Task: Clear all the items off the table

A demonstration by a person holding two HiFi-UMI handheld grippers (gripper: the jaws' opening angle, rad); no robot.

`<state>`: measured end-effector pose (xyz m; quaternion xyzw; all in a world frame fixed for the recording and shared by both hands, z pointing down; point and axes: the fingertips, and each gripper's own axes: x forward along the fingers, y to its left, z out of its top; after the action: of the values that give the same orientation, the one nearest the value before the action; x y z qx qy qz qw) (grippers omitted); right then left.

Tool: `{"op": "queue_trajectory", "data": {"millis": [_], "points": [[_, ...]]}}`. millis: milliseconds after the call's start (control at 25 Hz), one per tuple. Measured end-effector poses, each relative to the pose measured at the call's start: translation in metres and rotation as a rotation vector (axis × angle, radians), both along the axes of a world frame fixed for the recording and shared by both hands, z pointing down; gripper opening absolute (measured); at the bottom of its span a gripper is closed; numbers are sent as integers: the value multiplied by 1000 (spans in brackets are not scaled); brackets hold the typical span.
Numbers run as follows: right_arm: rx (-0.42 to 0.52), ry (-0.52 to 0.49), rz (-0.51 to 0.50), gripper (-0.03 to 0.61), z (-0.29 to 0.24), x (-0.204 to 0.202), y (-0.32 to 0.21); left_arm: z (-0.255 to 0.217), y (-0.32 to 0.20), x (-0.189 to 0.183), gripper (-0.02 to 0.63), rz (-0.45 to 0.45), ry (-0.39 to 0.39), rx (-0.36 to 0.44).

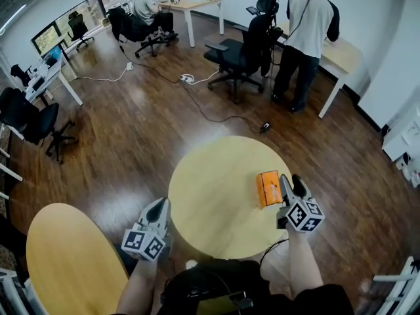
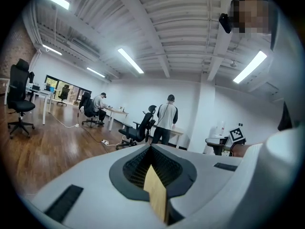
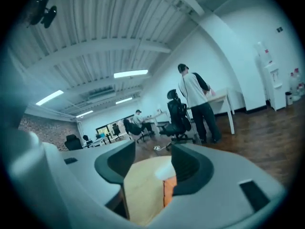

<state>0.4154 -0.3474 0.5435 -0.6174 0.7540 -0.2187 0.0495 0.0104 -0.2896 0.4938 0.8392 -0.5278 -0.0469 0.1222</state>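
An orange box lies on the right side of the round wooden table. My right gripper hovers just right of the box, jaws apart, with nothing between them. In the right gripper view the right gripper frames the tabletop and a strip of the orange box by its right jaw. My left gripper sits at the table's front left edge. Seen through its own camera, the left gripper is shut and pointing level, with only a sliver of wood showing below the closed jaws.
A second round table stands at the lower left. Beyond the table on the wood floor are a black office chair, a standing person at a desk, a seated person and a cable.
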Motion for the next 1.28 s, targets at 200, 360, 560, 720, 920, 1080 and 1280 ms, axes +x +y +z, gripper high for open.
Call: {"op": "queue_trajectory", "data": {"millis": [200,360,560,720,920,1080,1280], "points": [[344,-156,-84,20,-97,-35,28,-18,15,-28,0,-35,-26,86],[434,-49,-158,3,-138,-83,28,-36,29,-56,0,-83,-24,143],[447,11,-254,3,-137,-152,19,-73,60,-99,0,-168,-21,246],[445,48,-361,3,-136,-211,9,-87,83,-141,0,-276,-25,285],[432,54,-470,3,-130,-268,6,-85,111,-184,0,-389,-11,286],[415,86,-532,3,-122,-291,9,-81,123,-197,0,-453,-2,274],[385,93,-585,34,-114,-292,14,-74,134,-207,0,-519,66,284]]}}
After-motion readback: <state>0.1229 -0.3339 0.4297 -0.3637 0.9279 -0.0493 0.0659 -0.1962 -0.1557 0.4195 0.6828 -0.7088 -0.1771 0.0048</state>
